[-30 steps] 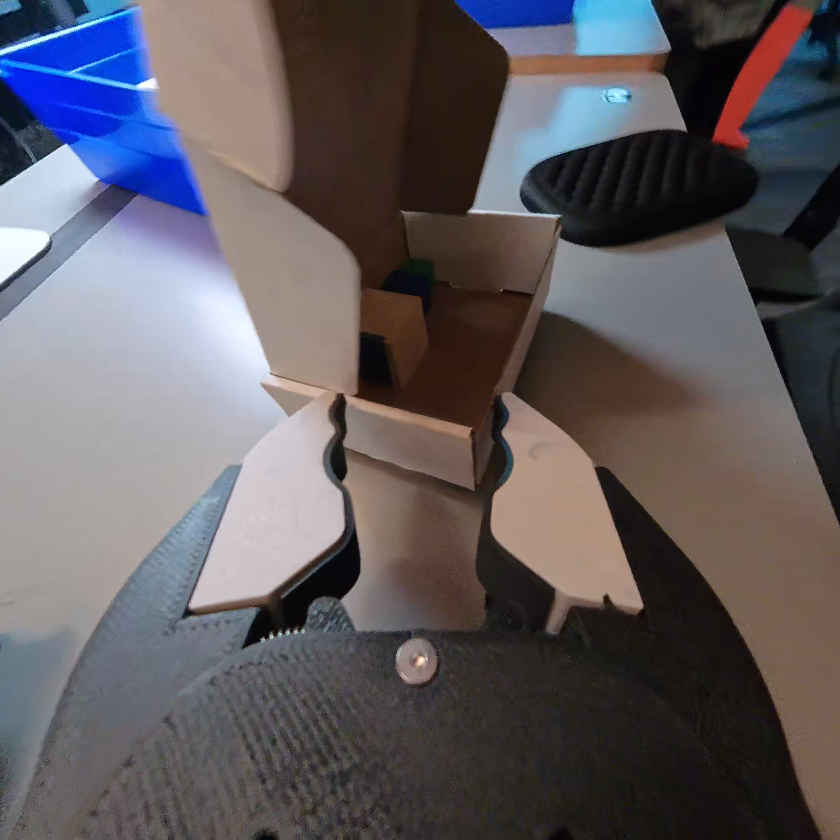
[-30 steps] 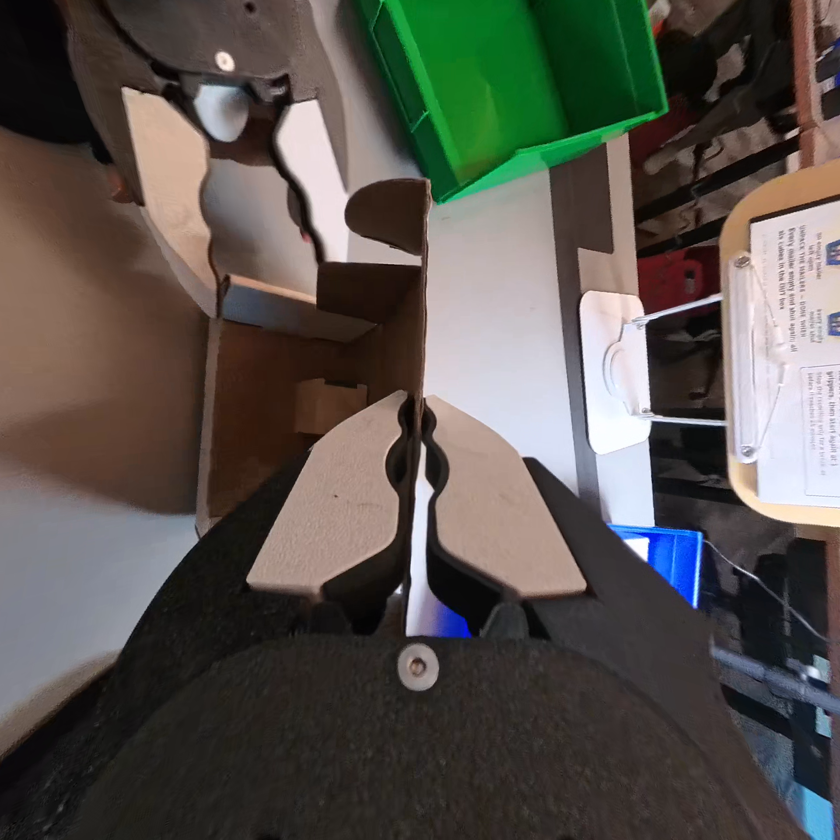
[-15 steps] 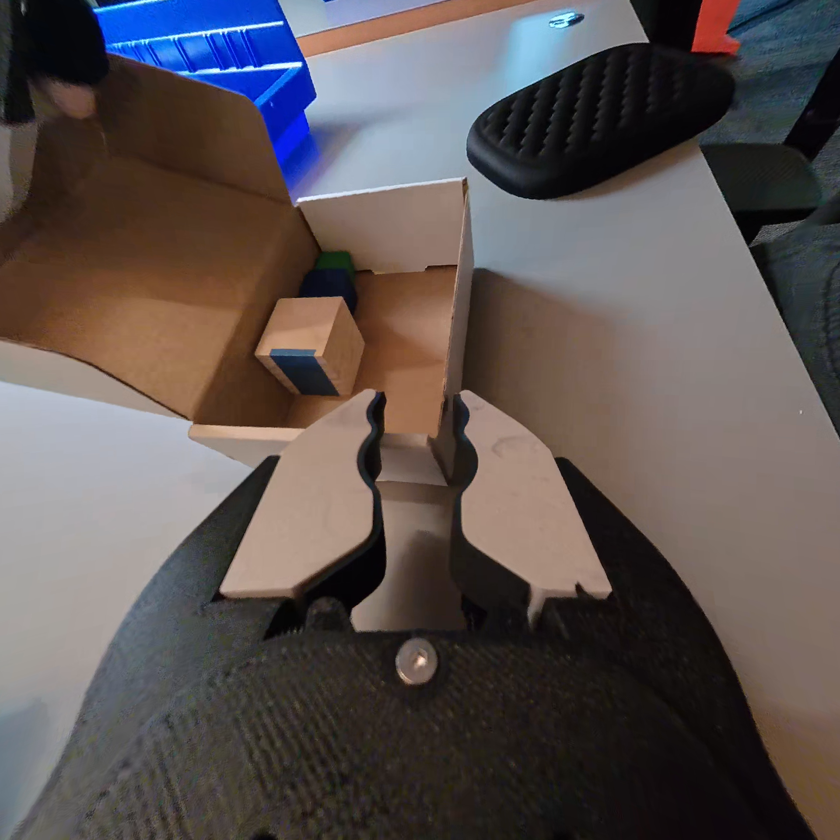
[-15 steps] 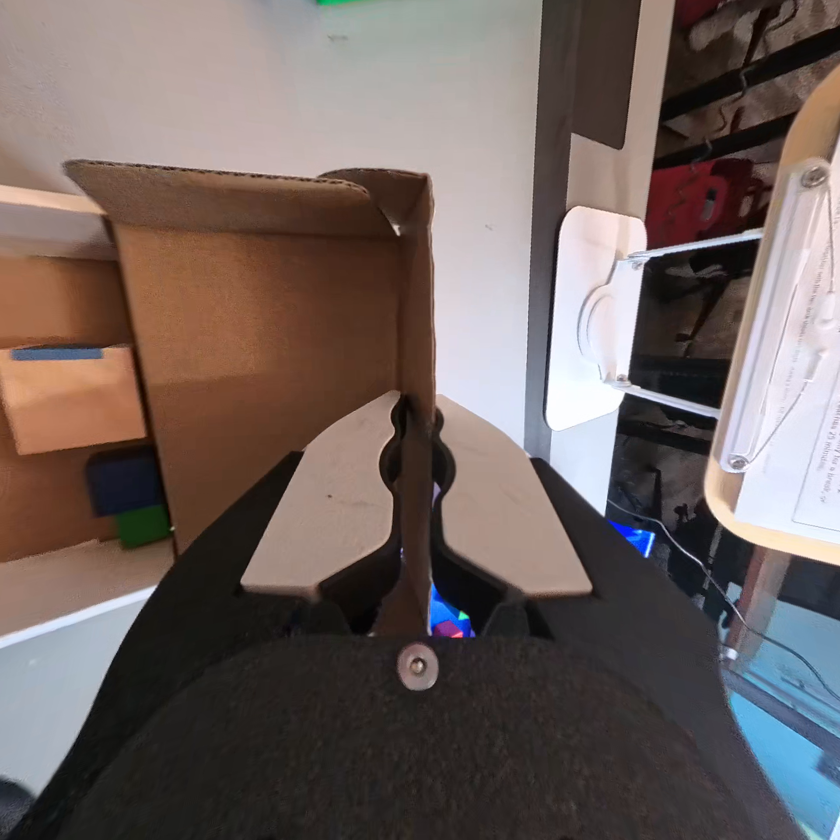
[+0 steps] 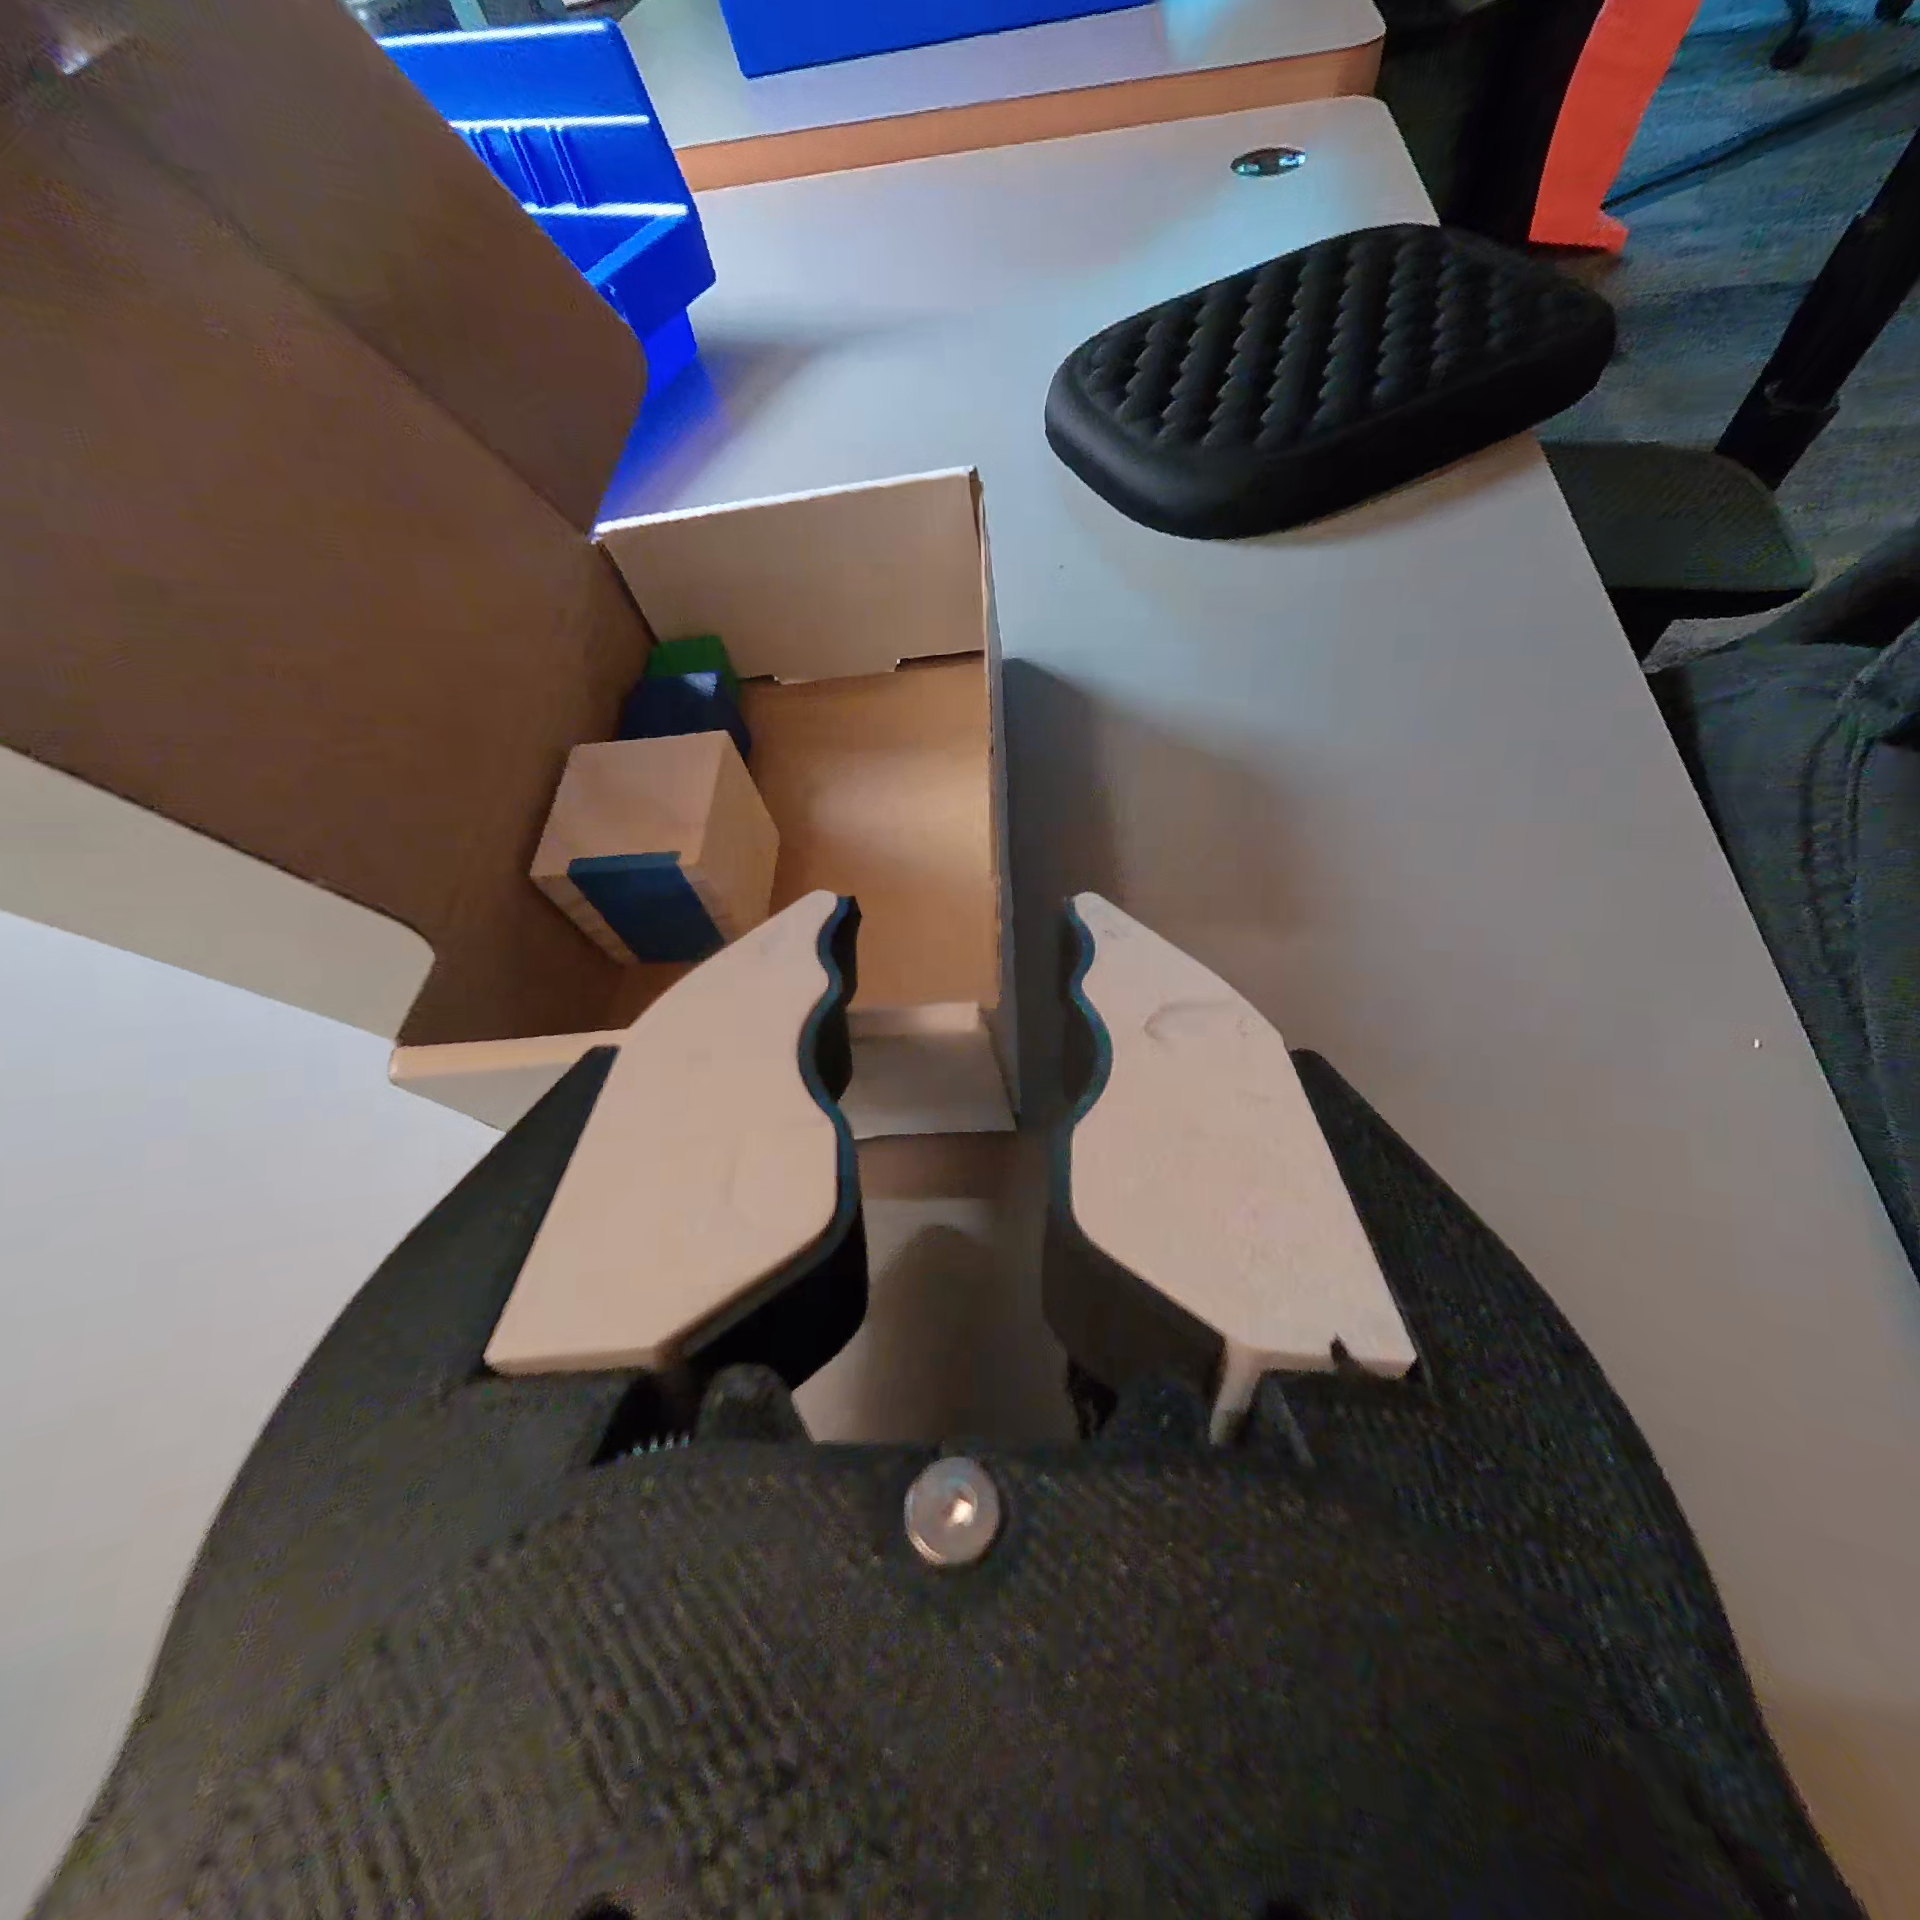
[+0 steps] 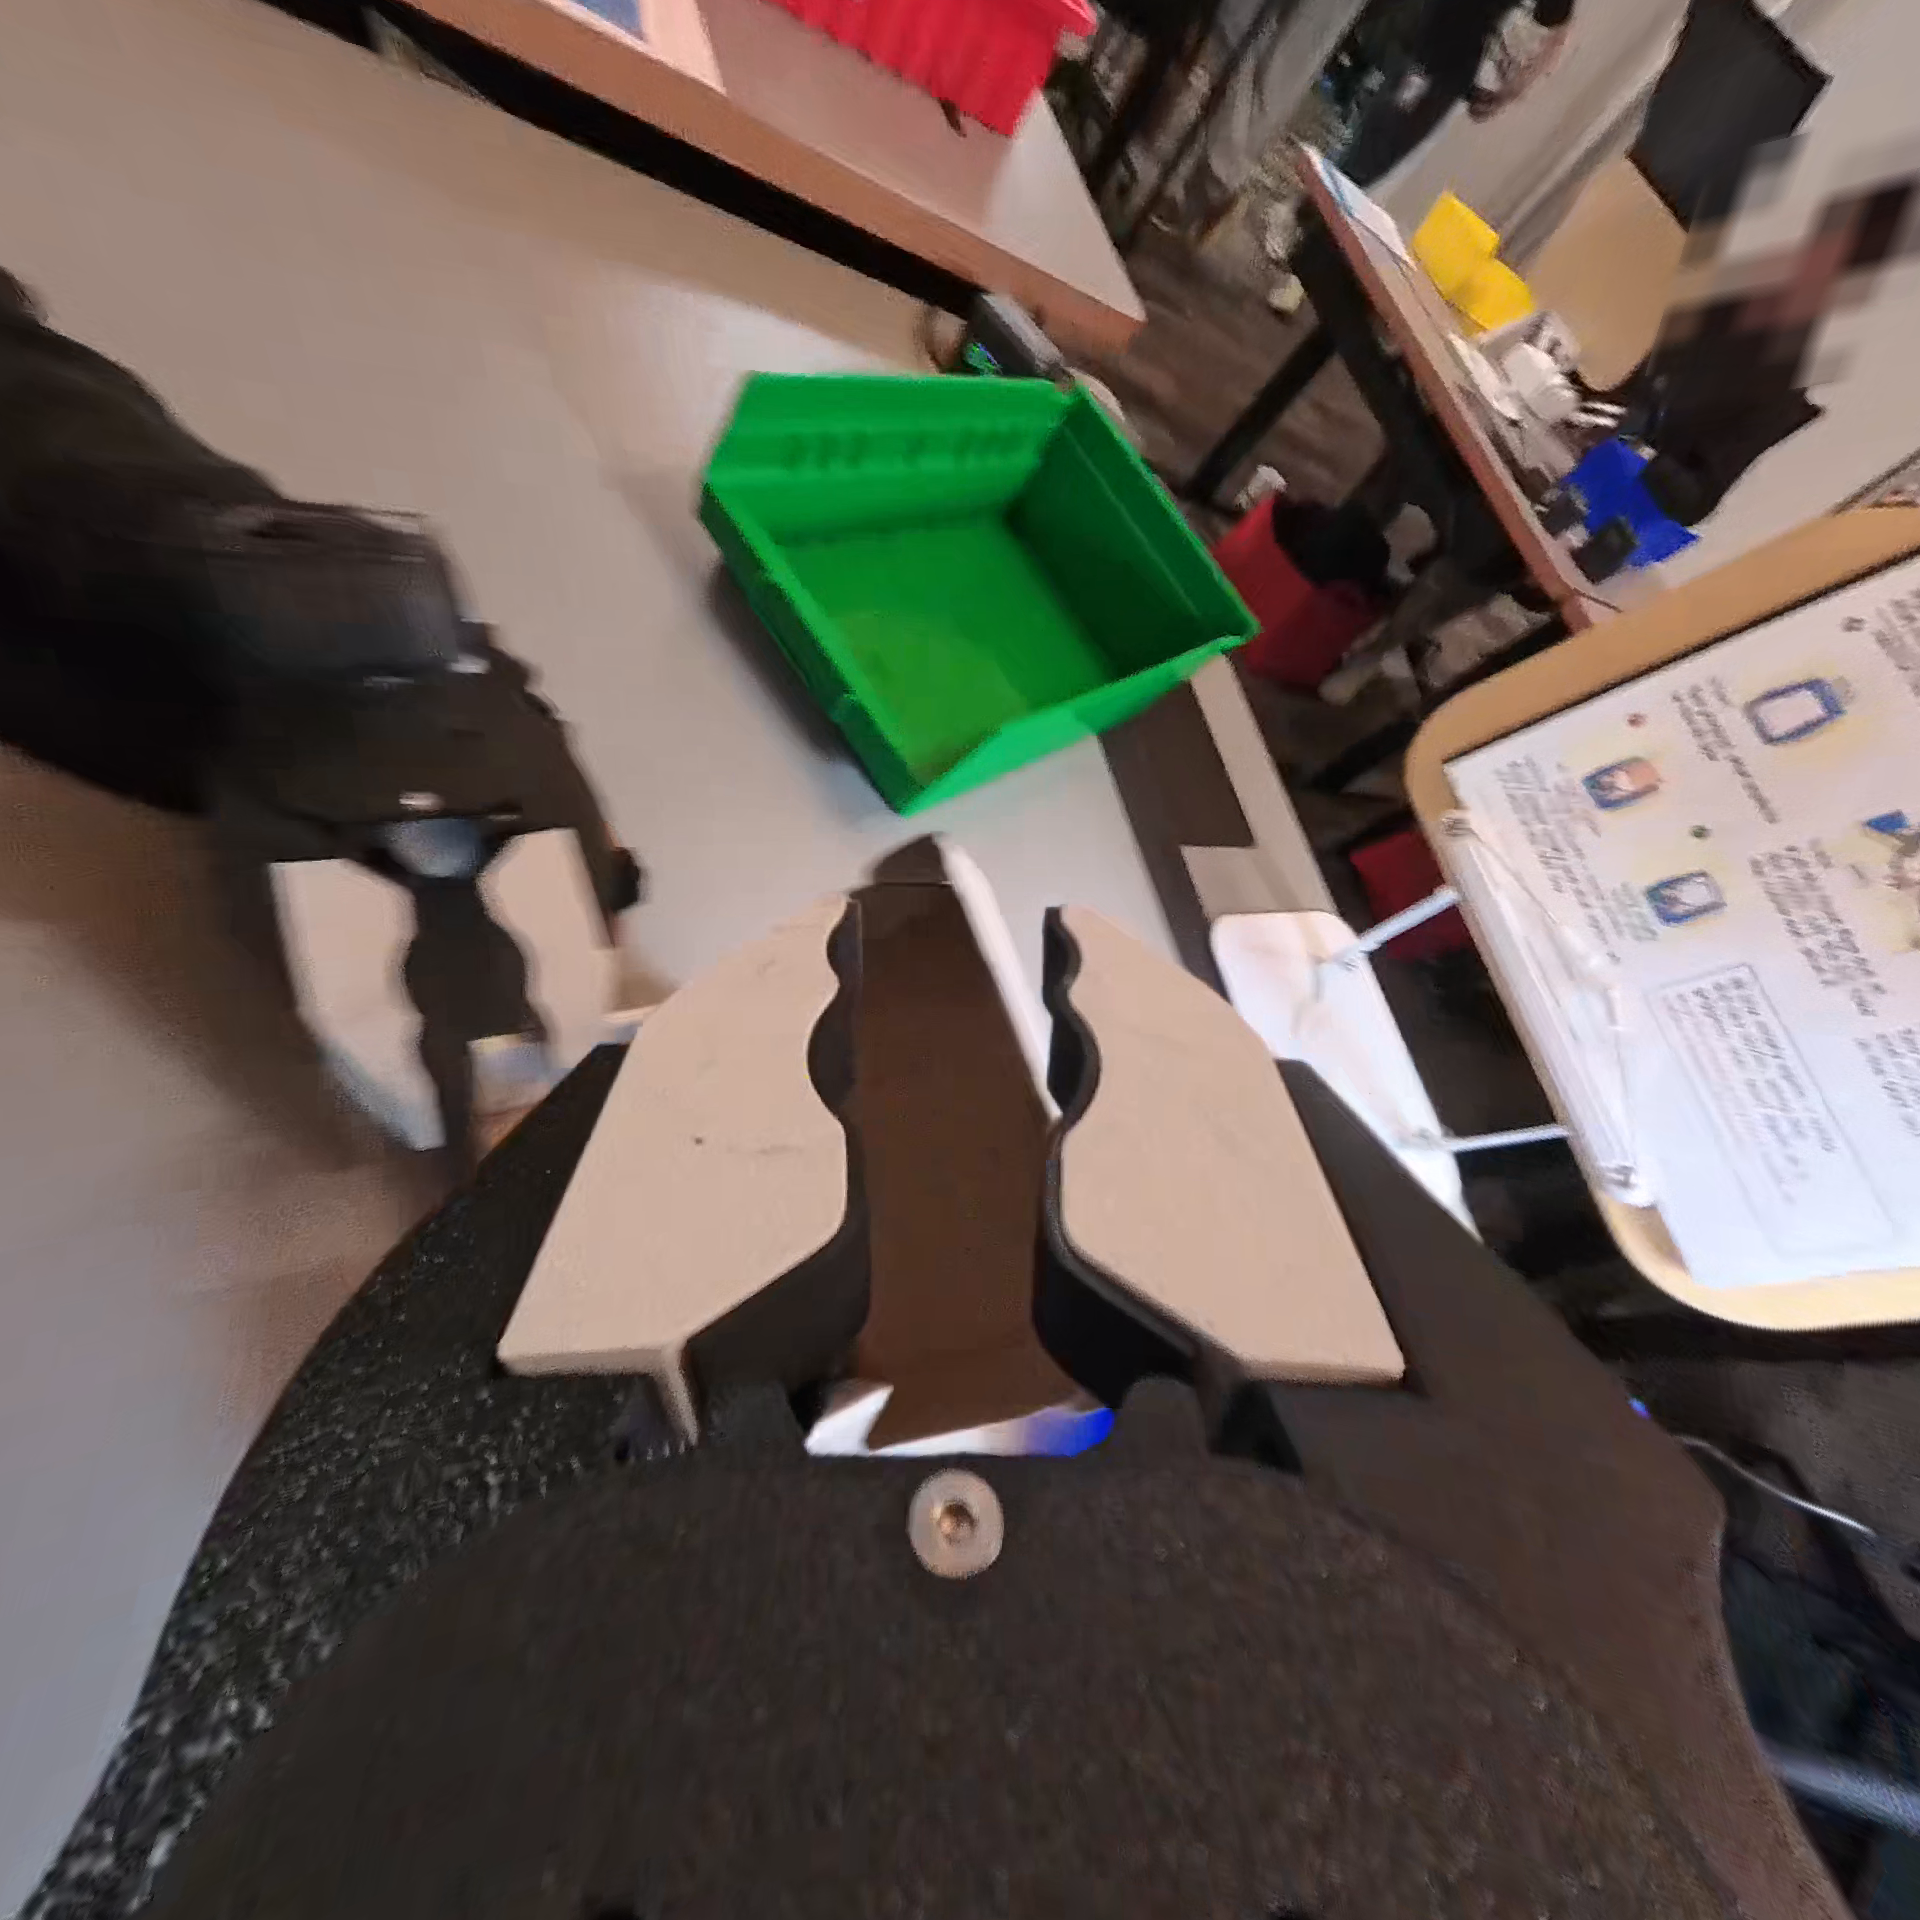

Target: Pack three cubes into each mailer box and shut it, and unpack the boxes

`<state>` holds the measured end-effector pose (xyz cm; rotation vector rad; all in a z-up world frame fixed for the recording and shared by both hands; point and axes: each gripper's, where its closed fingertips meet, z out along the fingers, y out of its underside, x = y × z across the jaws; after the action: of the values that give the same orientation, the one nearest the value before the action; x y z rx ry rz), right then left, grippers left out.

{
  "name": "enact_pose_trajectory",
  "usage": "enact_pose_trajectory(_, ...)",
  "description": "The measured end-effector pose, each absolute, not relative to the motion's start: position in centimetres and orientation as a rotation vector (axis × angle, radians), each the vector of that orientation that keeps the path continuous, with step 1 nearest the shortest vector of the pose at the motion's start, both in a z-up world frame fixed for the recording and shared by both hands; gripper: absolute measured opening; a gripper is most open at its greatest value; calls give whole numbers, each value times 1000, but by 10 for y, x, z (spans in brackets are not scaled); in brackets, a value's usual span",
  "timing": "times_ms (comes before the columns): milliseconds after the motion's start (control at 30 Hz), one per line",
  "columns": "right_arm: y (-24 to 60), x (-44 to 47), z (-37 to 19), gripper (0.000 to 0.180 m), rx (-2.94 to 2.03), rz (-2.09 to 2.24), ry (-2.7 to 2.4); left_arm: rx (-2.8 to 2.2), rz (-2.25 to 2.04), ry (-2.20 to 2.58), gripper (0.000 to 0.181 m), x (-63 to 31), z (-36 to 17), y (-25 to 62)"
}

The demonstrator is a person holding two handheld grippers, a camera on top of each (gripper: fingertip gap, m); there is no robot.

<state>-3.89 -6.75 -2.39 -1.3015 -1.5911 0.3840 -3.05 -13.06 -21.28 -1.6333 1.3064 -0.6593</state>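
Open mailer box (image 5: pixel 873 582) — its near corner between left claw (image 5: pixel 956 966) fingers.

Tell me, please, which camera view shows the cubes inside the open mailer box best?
The left wrist view: it looks into the open mailer box, where the wooden cube, a dark blue cube and a green cube line up along the lid side. The right wrist view shows no cubes, only a brown flap between its fingers.

You see printed writing and small blue pictograms only on the white sheets (image 6: pixel 1756 883) clipped to a board at your right; the blurred print is illegible, and the mailer box (image 5: pixel 810 582) is unmarked
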Motion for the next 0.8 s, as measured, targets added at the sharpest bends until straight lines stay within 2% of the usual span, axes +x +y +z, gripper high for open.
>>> enact_pose_trajectory(133, -111, -26, -73, 23, -1444, 485, -1704, -1609, -632, 1296, 40, -34, -206, -128)
enact_pose_trajectory(267, -94, -15, -161, 36, -1736, 357, -1758, -1601, -579, 1328, 35, -37, -206, -127)
enact_pose_trajectory(367, -72, -13, -197, 45, -1784, 180, -1817, -1604, -563, 1353, 32, -37, -210, -129)
enact_pose_trajectory(533, -51, -19, -225, 49, -1799, -37, -1946, -1600, -537, 1377, 29, -38, -216, -130)
enact_pose_trajectory(800, -64, -19, -227, 39, -1704, -5, -2046, -1597, -533, 1356, 25, -38, -215, -128)
